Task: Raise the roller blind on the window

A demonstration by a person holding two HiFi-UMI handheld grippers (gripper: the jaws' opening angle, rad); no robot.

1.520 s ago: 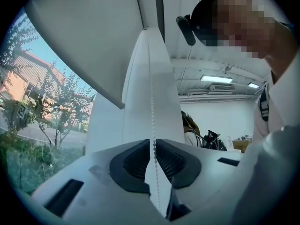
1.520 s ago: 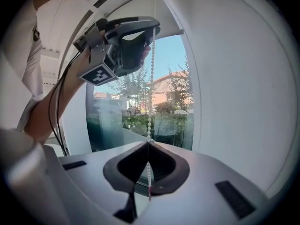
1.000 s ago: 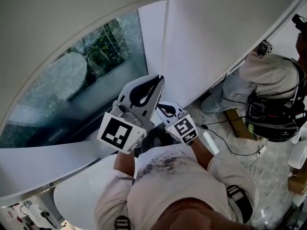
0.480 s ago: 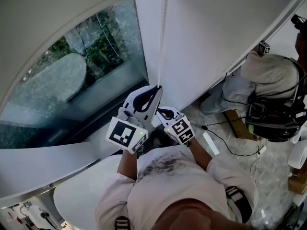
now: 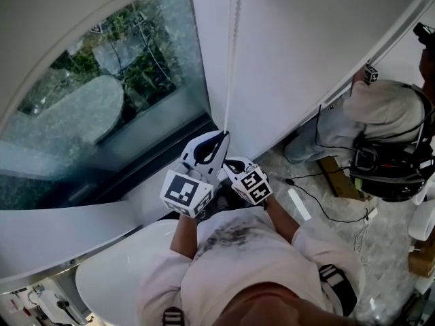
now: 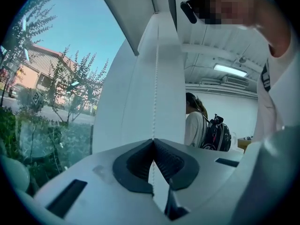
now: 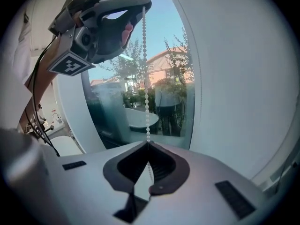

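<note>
Presently, left tool [image 5: 223,135] and right tool [image 5: 227,161] clamp shut on the white beaded pull-chain [image 5: 232,60] beside the glass window [image 5: 136,80], its pale fabric roller blind [image 5: 61,19] partly raised; step judged mid-pull, next move likely a higher regrip.

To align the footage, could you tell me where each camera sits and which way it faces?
Head view: on the person's head, facing steeply down at window, bead chain, left tool, right tool; forearms, chest show.
Left gripper view: on the left tool, facing the window frame; shut jaws, sleeve show.
Right gripper view: on the right tool, facing the window; shut jaws, forearm show.
Shared: all show the bead chain; head and right gripper views show the left tool.
</note>
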